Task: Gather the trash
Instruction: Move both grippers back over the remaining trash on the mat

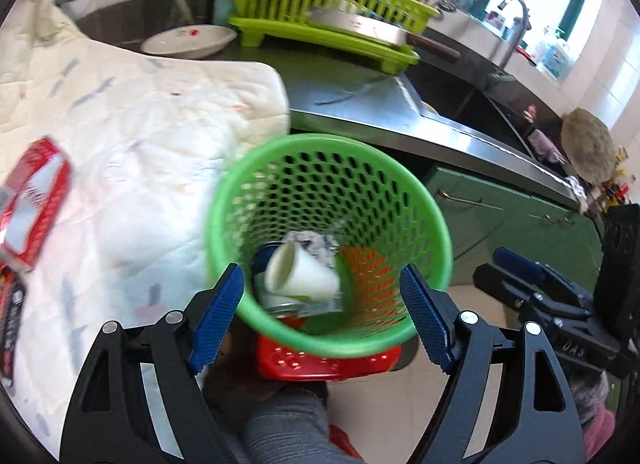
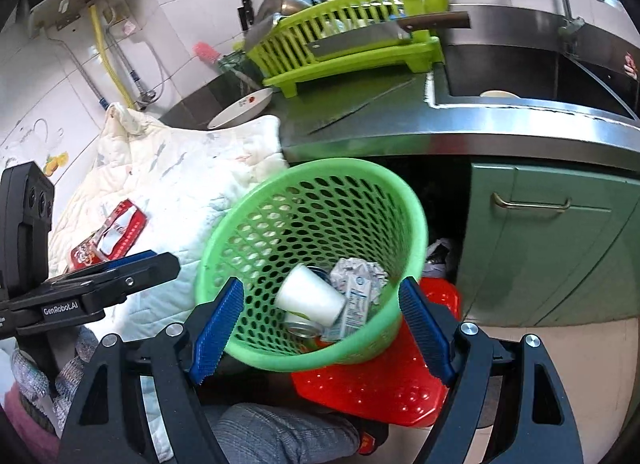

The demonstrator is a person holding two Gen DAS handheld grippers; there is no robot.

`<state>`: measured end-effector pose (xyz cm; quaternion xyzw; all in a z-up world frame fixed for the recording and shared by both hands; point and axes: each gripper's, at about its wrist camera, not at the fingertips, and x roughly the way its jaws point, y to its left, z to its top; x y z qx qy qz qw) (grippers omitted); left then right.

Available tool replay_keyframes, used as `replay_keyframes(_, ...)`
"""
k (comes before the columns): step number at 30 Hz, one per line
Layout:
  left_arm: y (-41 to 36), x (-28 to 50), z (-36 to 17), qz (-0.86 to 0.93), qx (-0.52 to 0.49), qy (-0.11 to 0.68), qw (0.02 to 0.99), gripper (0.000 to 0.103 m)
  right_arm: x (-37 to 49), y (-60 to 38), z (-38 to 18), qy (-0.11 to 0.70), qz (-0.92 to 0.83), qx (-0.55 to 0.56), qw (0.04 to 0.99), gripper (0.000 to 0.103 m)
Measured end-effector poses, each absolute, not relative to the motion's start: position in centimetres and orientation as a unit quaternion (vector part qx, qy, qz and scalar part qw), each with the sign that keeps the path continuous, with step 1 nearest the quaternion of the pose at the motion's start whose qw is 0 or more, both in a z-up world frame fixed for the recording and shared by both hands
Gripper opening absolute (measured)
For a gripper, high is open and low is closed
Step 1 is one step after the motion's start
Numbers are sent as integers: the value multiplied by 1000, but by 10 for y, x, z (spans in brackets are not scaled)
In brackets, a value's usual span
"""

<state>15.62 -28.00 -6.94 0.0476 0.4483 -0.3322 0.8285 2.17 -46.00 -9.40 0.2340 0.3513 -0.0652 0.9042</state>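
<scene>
left claw spread wide, holding nothing; green basket sat between and just beyond its blue pads. right claw likewise spread, empty, same basket between its pads. the basket stood tilted on a red stool. inside it: white cup on its side, a can under it, a carton and crumpled paper. left of the basket, a red wrapper lay on a white quilt, apart from both claws. further back: plate, lime rack, sink.
</scene>
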Motion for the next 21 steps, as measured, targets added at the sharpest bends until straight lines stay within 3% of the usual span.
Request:
replay_keyframes(12, -174, 152, -46, -258, 26, 422, 869, 79, 52, -399, -76, 357, -9, 208, 911, 77)
replay_keyframes(21, -89, 169, -42, -201, 35, 418, 885, 71, 81, -340, -61, 360, 48, 186, 913, 77)
